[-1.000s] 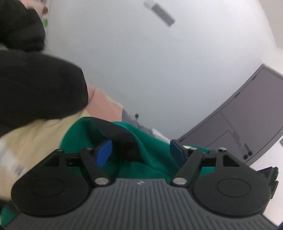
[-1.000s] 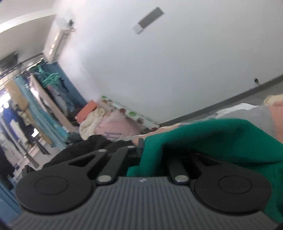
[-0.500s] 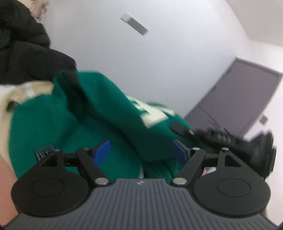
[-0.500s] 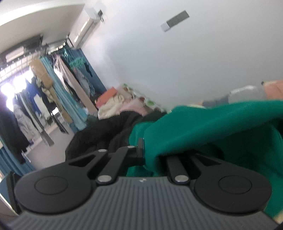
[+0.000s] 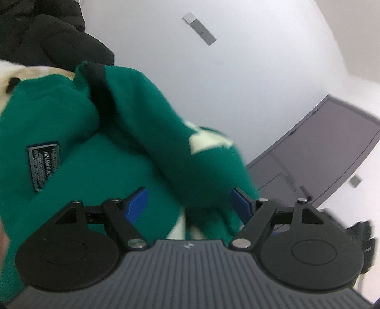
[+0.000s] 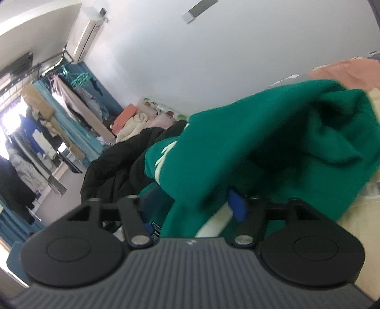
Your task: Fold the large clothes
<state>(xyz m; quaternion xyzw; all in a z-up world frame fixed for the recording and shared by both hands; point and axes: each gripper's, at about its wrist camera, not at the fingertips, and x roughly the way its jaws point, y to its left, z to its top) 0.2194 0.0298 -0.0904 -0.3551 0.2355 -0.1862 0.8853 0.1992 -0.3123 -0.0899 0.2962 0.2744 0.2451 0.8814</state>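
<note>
The right claw has just been opening around the green sweatshirt; the left claw gapes wide.

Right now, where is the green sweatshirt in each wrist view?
Left wrist: green sweatshirt fills the left and centre, draped between the open left claw.
Right wrist: it spans centre to right.
Shared landmark: the grey wall plate high on the white wall.

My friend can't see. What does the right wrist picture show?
A green sweatshirt drapes over the right gripper, whose jaws have just been opening, cloth lying loose between them. Behind lie a black jacket and a clothes rack.
</note>
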